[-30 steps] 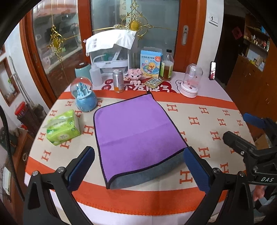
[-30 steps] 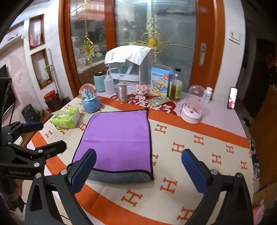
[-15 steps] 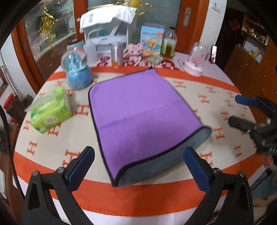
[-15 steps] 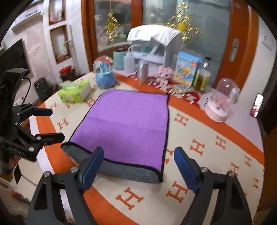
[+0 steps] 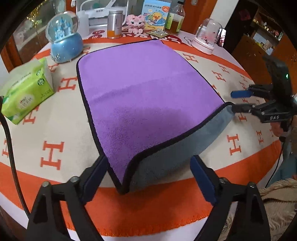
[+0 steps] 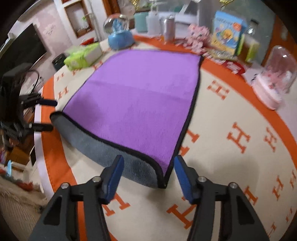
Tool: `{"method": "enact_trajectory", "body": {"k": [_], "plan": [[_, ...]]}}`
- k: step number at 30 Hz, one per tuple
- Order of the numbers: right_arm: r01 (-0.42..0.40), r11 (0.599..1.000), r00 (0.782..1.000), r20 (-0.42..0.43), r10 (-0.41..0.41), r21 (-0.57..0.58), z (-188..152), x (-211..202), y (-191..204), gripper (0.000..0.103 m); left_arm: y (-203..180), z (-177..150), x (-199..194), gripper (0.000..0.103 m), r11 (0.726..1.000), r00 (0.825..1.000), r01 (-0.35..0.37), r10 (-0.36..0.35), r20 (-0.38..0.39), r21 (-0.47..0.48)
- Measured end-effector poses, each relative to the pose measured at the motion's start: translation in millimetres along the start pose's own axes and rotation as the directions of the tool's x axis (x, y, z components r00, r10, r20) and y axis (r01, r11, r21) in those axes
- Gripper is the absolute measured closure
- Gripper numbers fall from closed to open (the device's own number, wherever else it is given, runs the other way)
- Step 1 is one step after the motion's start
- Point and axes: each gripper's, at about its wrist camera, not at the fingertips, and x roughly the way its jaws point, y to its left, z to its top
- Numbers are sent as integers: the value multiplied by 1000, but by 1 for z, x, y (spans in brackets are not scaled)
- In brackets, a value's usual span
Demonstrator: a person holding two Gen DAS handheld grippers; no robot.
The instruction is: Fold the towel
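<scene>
A purple towel [image 5: 148, 89] with a black hem and grey underside lies flat on the round table, folded once with its grey fold at the near edge. My left gripper [image 5: 148, 174] is open, its fingers either side of the towel's near left corner. My right gripper [image 6: 147, 176] is open around the near right corner [image 6: 163, 178]. The towel also shows in the right wrist view [image 6: 141, 96]. The right gripper also shows in the left wrist view [image 5: 235, 102], at the towel's right corner. The left gripper shows in the right wrist view [image 6: 48, 115], at the towel's left corner.
The table has an orange and cream cloth [image 5: 235, 140]. A green tissue pack [image 5: 26, 90] lies left of the towel. A blue snow globe [image 5: 65, 40], a can [image 5: 115, 24], a picture box [image 5: 156, 14], a bottle and a pink dome [image 5: 207, 37] stand at the back.
Both grippers have moved forward and down to the towel's near corners. Their jaws have narrowed but stay open. The towel has not moved.
</scene>
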Motion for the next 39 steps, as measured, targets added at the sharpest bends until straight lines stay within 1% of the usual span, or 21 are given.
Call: {"method": "enact_trajectory", "body": {"k": [1,2,4,7,10,11,12,13,14,15,17,19,22,25,26,28,29,31,33,36,39], "plan": [[-5,1000,1000,-16,5,-11,0,5,-1,53,2,1,3,31,1000,1000,18,-18,-11,0],[-17,1000,999,-30,16,-20,-1,8,-1,59,3,4,5,39,999,999,33,-33,-22,0],[-35,999,998,-51,33,-42,-2,14,-2,64,4,6,6,44,997,997,77,-76,-31,0],[-57,997,996,-70,53,-60,-3,18,-2,68,3,8,9,46,993,991,121,-120,-58,10],[-69,995,994,-91,62,-75,-3,21,-2,72,4,8,16,49,994,989,111,-109,-98,20],[-71,994,993,-96,63,-77,-3,21,-2,75,5,7,18,57,994,988,111,-109,-109,15],[-76,994,993,-99,68,-80,-3,21,-1,78,6,6,19,60,993,987,115,-113,-114,11],[-75,994,993,-99,66,-84,-3,21,-1,85,6,5,19,66,993,986,116,-115,-118,6],[-72,993,993,-101,63,-89,-3,22,-1,87,7,4,19,74,992,985,124,-123,-120,2],[-71,993,993,-101,61,-92,-4,22,-1,89,8,3,20,77,992,984,128,-127,-123,-3],[-57,994,994,-96,48,-92,-4,21,-3,95,10,2,19,84,993,986,115,-115,-125,-7],[-54,995,995,-92,46,-85,-5,20,-4,97,10,1,19,86,996,988,91,-91,-126,-8],[-26,995,997,-77,19,-95,-7,16,-1,98,13,-3,20,86,999,989,44,-44,-142,-4],[5,994,998,-61,-12,-109,-9,14,3,98,13,-3,17,86,1000,990,24,-24,-141,-3],[8,994,998,-58,-15,-106,-9,14,3,98,13,-4,16,88,1000,990,23,-23,-140,-4],[14,996,999,-49,-19,-91,-10,12,3,98,13,-4,13,97,1000,991,23,-24,-135,-3],[13,997,999,-43,-17,-82,-10,9,2,98,11,-5,13,99,1000,991,16,-15,-133,7],[17,997,999,-30,-19,-70,-10,5,1,99,4,-5,7,99,999,992,-17,22,-122,46],[22,998,1000,-19,-23,-58,-9,-1,1,99,0,-4,0,100,998,994,-27,32,-103,52],[41,999,999,1,-41,-33,-5,-12,1,99,-1,2,-15,100,999,997,-41,42,-62,18],[70,997,997,36,-69,-18,4,-25,3,99,2,15,-34,100,996,996,-84,83,-10,-26]]}}
